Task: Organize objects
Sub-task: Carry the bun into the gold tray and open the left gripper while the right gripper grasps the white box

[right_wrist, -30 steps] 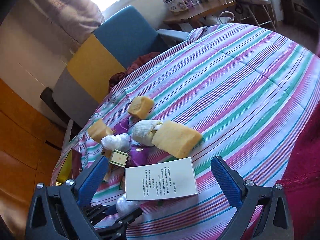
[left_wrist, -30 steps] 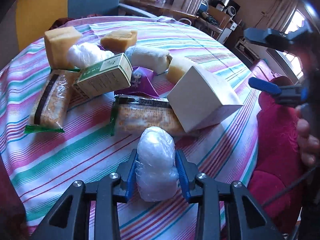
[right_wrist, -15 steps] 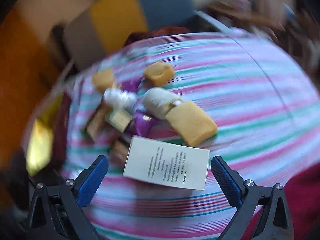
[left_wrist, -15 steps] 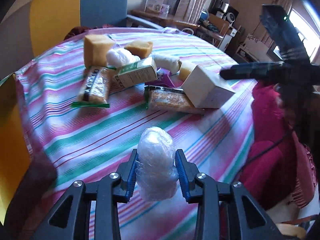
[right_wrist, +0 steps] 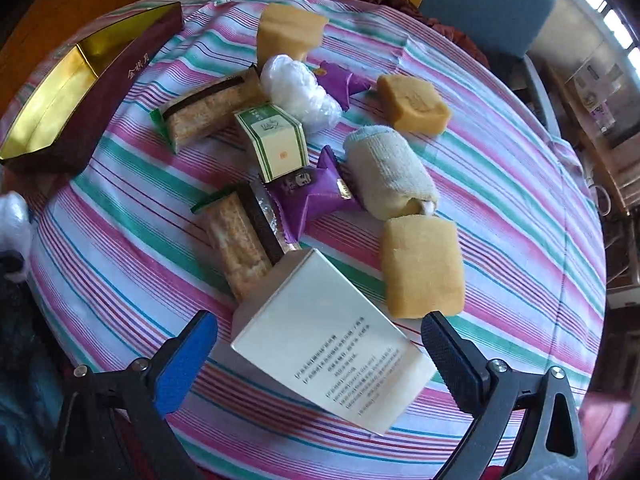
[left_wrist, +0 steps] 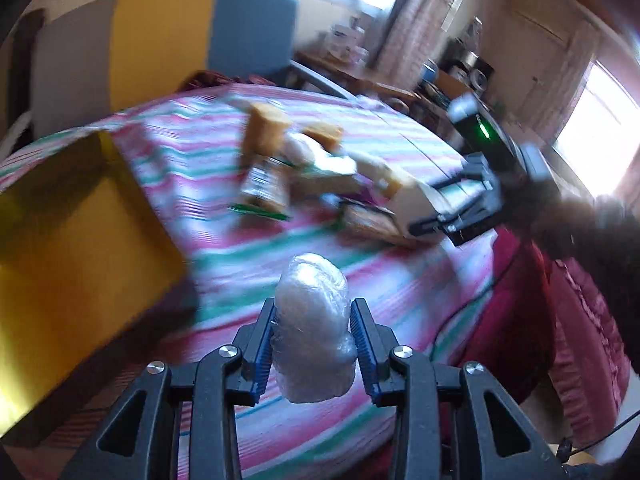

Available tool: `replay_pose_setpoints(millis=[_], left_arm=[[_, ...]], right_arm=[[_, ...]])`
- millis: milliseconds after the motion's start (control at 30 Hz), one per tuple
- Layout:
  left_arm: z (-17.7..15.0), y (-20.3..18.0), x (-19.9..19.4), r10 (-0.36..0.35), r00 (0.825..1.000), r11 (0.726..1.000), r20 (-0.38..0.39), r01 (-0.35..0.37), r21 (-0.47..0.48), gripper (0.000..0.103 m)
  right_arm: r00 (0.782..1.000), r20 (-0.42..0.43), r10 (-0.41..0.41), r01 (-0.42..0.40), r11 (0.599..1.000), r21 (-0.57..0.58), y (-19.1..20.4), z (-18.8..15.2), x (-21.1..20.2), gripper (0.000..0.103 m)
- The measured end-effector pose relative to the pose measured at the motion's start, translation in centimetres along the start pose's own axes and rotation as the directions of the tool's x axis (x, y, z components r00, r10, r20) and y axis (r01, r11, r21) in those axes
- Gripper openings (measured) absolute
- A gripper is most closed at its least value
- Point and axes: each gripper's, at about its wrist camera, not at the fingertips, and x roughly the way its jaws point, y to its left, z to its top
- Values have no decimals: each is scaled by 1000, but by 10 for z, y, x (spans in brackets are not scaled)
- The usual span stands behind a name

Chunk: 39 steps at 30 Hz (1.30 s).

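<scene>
Plastic-wrapped bundle (left_wrist: 312,328) now nearer gold-lined box (left_wrist: 68,240)

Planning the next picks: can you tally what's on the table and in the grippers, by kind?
Yellow sponge blocks: 3
Plastic-wrapped white bundles: 2, one clamped in the left gripper
Green-ended cracker packs: 2
Purple packets: 2
Boxes: 3, white box, green-and-white box, gold-lined box
Rolled towel: 1
Total: 13

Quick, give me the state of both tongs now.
Left tongs: closed on the plastic-wrapped bundle.
Right tongs: open, straddling the white box, not gripping.
</scene>
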Motion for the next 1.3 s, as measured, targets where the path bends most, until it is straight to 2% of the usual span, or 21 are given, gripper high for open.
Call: replay_pose_setpoints(millis=[67, 100, 133, 200, 233, 267, 400, 500, 567, 733, 867, 967, 1033, 1100, 1133, 1233, 1300], left_arm=[[3, 22, -16, 44, 999, 998, 30, -43, -44, 36], [7, 41, -28, 92, 995, 992, 46, -88, -86, 36], [9, 58, -36, 132, 990, 985, 53, -125, -121, 36], [15, 105, -57, 240, 969, 951, 57, -223, -217, 36], [16, 120, -61, 271, 961, 936, 50, -252, -246, 36], [18, 147, -69, 322, 946, 907, 34, -298, -298, 36], [24, 209, -82, 405, 914, 844, 5, -371, -388, 36], [33, 234, -76, 432, 902, 825, -11, -401, -399, 36], [40, 250, -65, 435, 900, 819, -23, -406, -405, 36], [56, 278, -38, 475, 877, 799, -68, -462, -384, 36], [68, 300, -20, 524, 846, 765, -104, -520, -379, 37], [70, 318, -9, 557, 819, 732, -135, -561, -386, 46], [68, 328, -6, 553, 819, 720, -152, -562, -407, 54], [65, 331, -9, 533, 834, 722, -144, -537, -437, 55], [64, 328, -12, 533, 835, 721, -138, -533, -443, 56], [61, 313, -27, 532, 842, 737, -93, -514, -439, 58], [55, 296, -45, 540, 840, 748, -44, -503, -434, 58]], right_arm=[[1000, 20, 6, -6, 1000, 14, 1, -1, 1, 60], [1000, 27, 9, -10, 1000, 25, 0, -2, 1, 53], [999, 37, 12, -14, 999, 38, 0, -5, 1, 51], [999, 46, -2, 0, 999, 35, 2, -7, 0, 50], [999, 54, -8, 6, 999, 40, 4, -6, -2, 50], [999, 53, -8, 5, 999, 49, 3, -6, -2, 50], [998, 57, -21, 17, 996, 84, -2, -4, 0, 50], [997, 75, -20, 10, 992, 127, -6, -6, -3, 50], [996, 88, -17, 3, 988, 156, -9, -7, -5, 50], [994, 111, -6, -18, 977, 214, -14, -14, -11, 50], [993, 121, 6, -36, 968, 249, -19, -16, -12, 50], [992, 128, 18, -53, 961, 272, -24, -16, -10, 50], [991, 133, 23, -61, 956, 286, -25, -18, -11, 50], [990, 137, 21, -62, 953, 297, -26, -19, -12, 50], [990, 140, 21, -63, 951, 302, -27, -19, -12, 50], [989, 150, 17, -66, 944, 324, -30, -20, -13, 50], [988, 155, 10, -63, 939, 339, -32, -21, -14, 50]])
